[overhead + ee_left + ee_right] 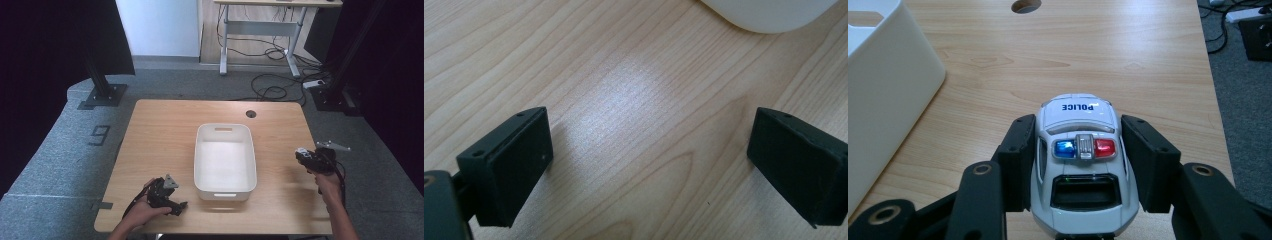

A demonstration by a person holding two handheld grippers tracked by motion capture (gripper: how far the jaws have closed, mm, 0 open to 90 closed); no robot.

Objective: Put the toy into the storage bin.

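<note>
White toy police car (1082,165) sits clamped between right gripper (1083,150) jaws, right of the white bin (225,187) and off its rim. We lift clear, centre over the bin, lower, then release. Left gripper (649,160) gapes idle near the bin's corner.

A white plastic bin (225,162) sits mid-bench (160,145), long side running away from the person. Beyond its far right corner is a round cable hole (251,114). Farther beyond stands a white-legged desk (260,25), with cables (272,87) on the floor.
</note>
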